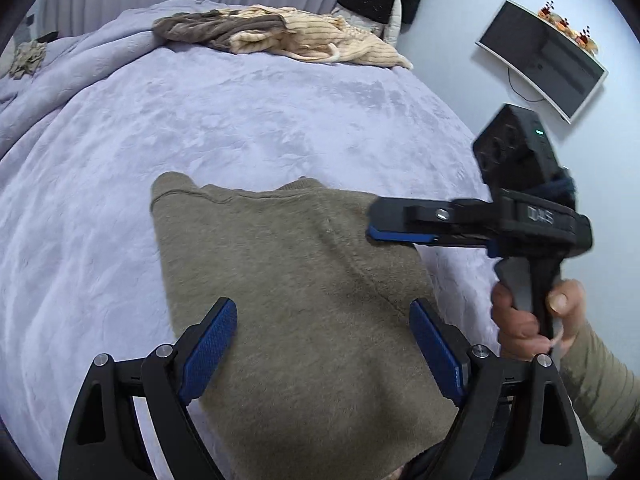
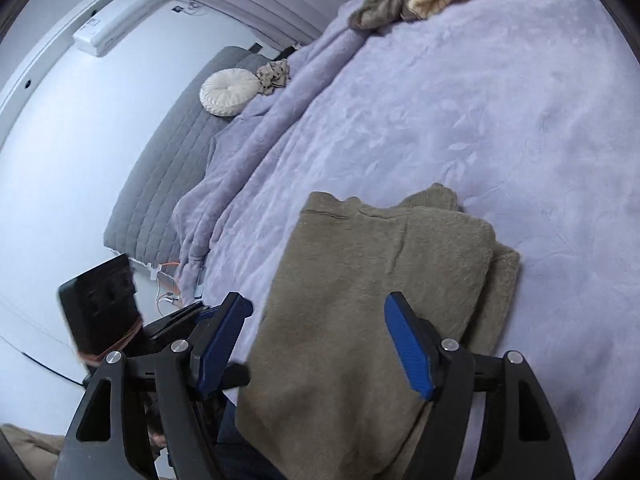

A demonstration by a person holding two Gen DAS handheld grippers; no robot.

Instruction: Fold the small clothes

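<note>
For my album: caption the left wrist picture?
Open left hand-held gripper above a folded olive sweater on a lilac bed.

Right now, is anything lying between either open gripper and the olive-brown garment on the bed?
Nothing visible does. The left gripper and right gripper both stand open directly above the olive-brown garment, with no pad pressing on it. The pile of other clothes lies far off, at the far edge of the blanket.
</note>
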